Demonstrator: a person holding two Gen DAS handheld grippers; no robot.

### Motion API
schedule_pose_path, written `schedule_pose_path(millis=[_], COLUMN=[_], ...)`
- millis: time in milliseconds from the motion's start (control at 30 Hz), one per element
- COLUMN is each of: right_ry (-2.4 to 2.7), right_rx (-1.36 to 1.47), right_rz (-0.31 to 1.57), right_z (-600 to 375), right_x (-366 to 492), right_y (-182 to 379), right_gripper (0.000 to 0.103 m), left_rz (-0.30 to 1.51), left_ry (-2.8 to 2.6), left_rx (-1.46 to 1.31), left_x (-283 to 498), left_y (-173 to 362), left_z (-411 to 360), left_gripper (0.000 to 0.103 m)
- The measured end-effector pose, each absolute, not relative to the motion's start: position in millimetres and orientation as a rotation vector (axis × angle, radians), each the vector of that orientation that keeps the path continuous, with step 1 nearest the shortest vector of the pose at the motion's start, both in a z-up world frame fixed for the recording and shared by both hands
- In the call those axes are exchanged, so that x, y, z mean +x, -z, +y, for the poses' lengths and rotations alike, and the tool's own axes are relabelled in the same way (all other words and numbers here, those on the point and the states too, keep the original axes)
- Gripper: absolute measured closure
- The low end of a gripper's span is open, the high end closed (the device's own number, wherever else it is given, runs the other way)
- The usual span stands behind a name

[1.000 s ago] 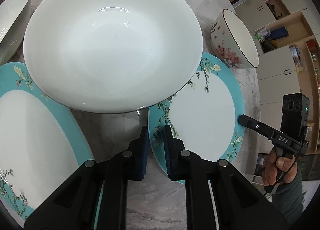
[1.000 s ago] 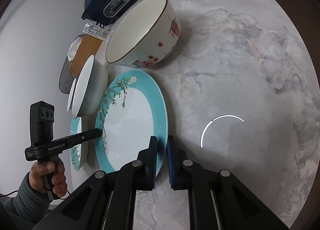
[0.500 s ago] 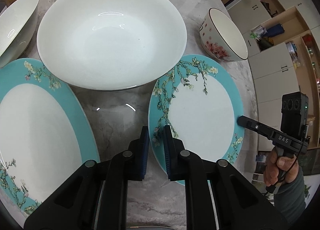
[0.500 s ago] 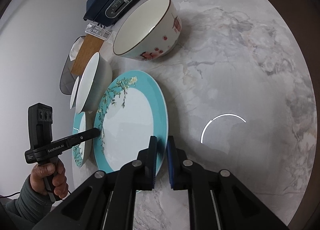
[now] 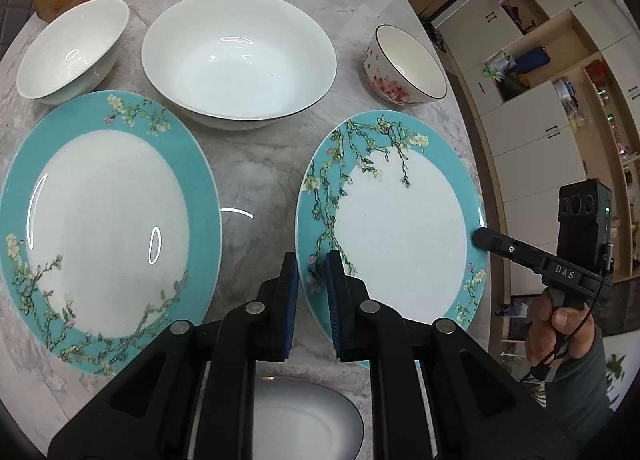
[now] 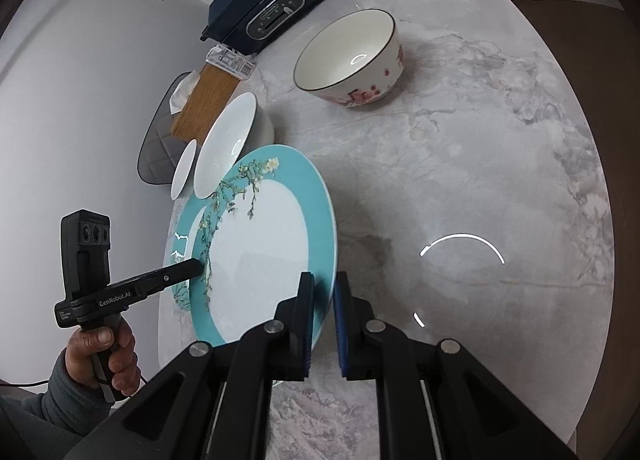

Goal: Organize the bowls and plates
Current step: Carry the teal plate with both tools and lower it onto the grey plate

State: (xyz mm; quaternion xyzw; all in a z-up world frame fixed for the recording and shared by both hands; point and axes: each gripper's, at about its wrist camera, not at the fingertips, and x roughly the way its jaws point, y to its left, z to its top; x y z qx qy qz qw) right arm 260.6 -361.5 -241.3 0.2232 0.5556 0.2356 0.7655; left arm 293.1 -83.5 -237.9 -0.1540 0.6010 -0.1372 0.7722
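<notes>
Gripping opposite rims of the right-hand teal floral plate (image 5: 400, 228), the left gripper (image 5: 312, 272) and right gripper (image 6: 323, 292) both have their fingers nearly closed, pinching the thin edge. Whether the plate is clear of the marble counter (image 6: 480, 140) cannot be told. A matching teal plate (image 5: 104, 220) lies to the left; a large white bowl (image 5: 240, 56), a small white bowl (image 5: 68, 48) and a pink-flowered bowl (image 5: 408, 68) stand farther off. Risk, as judged: glazed rim held only at two narrow points may slip or pivot if one hand leads, dropping the plate onto the counter. Carrying it leftward too low could chip it against the neighbouring plate or the large bowl.
</notes>
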Motion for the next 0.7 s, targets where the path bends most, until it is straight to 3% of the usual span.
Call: schedule_pose_path(millis=[333,700], right_ry=[-0.527,-0.513], right_rx=[0.463,0.488], right_rz=[1.196,1.25], right_z=[-311.4,-258.6], right_x=[194.5,122.9], right_y=[223.1,242.1], right_gripper=[0.091,0.091], left_rz=[1.276,1.318], left_ry=[0.302,0.29], left_rx=[-0.348,-0.361], left_x=[205.2,115.3], left_y=[216.0,233.8], left_z=[-34.8,14.8], left_gripper=[0.091,0.091])
